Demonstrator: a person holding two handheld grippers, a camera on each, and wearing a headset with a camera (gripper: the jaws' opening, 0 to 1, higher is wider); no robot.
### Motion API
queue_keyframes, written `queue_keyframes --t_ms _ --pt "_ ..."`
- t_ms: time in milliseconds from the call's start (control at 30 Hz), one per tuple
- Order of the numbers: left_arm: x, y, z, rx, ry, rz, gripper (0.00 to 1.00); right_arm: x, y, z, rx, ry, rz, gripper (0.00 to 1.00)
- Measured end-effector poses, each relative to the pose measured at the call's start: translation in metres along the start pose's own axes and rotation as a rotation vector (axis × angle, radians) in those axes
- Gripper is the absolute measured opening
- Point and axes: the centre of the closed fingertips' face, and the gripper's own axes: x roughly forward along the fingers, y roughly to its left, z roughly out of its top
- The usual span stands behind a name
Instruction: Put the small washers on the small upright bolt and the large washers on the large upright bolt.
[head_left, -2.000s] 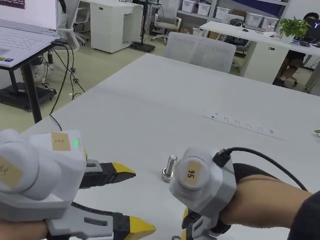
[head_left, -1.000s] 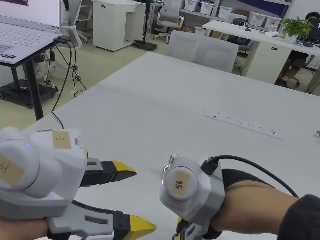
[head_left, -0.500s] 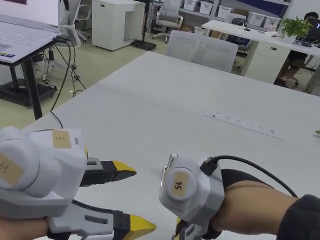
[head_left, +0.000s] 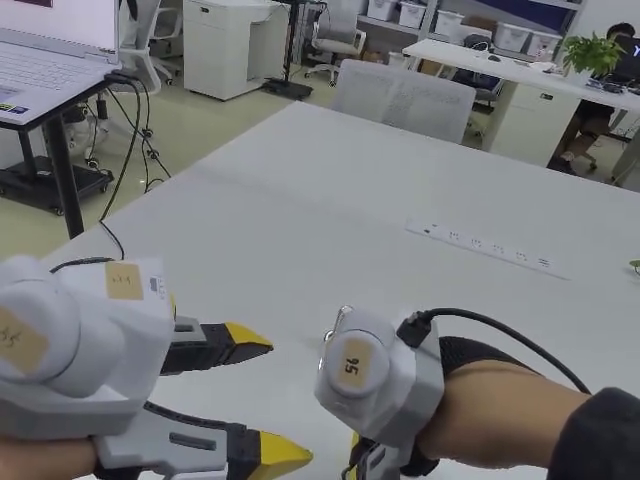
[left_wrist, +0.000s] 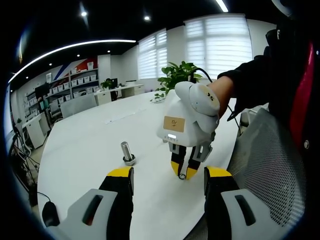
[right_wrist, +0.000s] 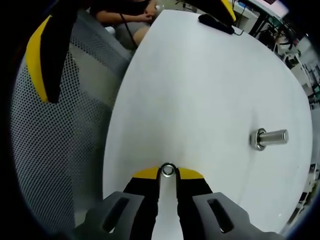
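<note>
A small metal washer (right_wrist: 168, 170) is pinched between the yellow tips of my right gripper (right_wrist: 168, 174), which is shut on it just above the white table (right_wrist: 200, 90). An upright steel bolt (right_wrist: 270, 137) with a wider base stands on the table off to one side of that gripper. In the left gripper view the bolt (left_wrist: 127, 152) is left of the right gripper (left_wrist: 186, 169), which points down with the washer (left_wrist: 183, 176) at its tips. My left gripper (left_wrist: 169, 175) is open and holds nothing. In the head view the right gripper's housing hides most of the bolt (head_left: 343, 316).
The right gripper works close to the table's near edge, with a grey mesh chair (right_wrist: 65, 130) below it. A power strip (head_left: 485, 247) lies farther back on the table (head_left: 330, 190). A laptop (head_left: 50, 50) sits on a stand at the left. A black mouse (right_wrist: 215, 22) lies on the table.
The right gripper has shifted a little left, and its housing now covers the bolt that stood in plain sight two seconds ago. The left gripper has stayed put and open.
</note>
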Motion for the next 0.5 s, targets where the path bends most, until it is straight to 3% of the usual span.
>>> queue_keyframes --t_ms 500 --pt "0.0007 0.0026 0.0009 0.004 0.004 0.0 0.56 -0.0098 -0.0069 -0.0087 0.048 -0.027 -0.001 0.13"
